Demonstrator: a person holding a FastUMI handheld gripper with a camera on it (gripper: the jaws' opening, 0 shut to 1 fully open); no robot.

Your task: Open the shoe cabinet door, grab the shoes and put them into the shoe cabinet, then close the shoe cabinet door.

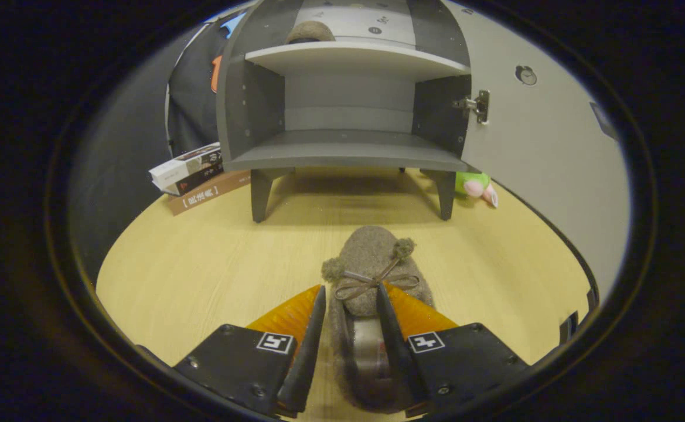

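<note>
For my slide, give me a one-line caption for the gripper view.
Gripper closing around a fuzzy slipper on the floor, facing the open shoe cabinet.

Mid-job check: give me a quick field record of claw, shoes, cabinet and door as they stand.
claw: fingers close around the slipper's sides, apparently gripping it
slipper: on the wooden floor, toe toward the cabinet
second slipper: on the cabinet's upper shelf
shoe cabinet: lower shelf free
door: swung open to the right
clutter: books beside cabinet's left leg, plush toy by right leg
</note>
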